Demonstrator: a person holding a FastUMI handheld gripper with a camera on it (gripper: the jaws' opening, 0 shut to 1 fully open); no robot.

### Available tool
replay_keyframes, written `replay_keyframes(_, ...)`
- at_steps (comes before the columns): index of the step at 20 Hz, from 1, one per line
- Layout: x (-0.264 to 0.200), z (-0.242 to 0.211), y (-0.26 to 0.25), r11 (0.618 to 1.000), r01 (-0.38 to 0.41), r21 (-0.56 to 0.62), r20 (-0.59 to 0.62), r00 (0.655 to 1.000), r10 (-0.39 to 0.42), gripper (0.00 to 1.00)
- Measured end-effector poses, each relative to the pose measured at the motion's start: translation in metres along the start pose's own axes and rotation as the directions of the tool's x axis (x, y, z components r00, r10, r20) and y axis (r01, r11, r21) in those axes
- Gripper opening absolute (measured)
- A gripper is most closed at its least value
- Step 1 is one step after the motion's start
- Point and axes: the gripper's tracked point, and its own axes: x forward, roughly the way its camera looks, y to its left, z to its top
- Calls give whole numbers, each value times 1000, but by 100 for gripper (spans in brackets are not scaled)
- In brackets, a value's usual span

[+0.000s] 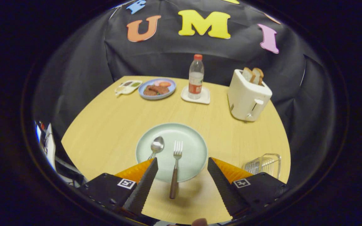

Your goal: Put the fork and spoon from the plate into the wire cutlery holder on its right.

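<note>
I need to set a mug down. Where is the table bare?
Bare wood lies between the green plate and the blue plate, and left of the green plate. The far edge is crowded: bottle, toaster. The gripper is open over the fork.

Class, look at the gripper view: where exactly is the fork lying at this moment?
The fork lies between the open tongs, tines on the pale green plate right of the spoon, its handle overhanging the plate's near rim above the wooden table.
</note>
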Motion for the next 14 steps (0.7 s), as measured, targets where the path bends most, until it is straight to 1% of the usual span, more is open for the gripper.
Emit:
replay_keyframes(3, 27, -12, 2, 999, 16, -39, -69, 997, -19, 96)
replay_keyframes(5, 46, -18, 10, 999, 11, -32, -122, 992, -15, 96)
replay_keyframes(6, 52, -22, 10, 999, 11, -34, -149, 989, -16, 88)
replay_keyframes(8, 66, -28, 12, 1000, 16, -27, -187, 982, -21, 76)
replay_keyframes(10, 76, -42, 13, 1000, 26, -11, -247, 969, -28, 65)
replay_keyframes(14, 81, -52, 13, 998, 47, 47, -306, 952, -30, 21)
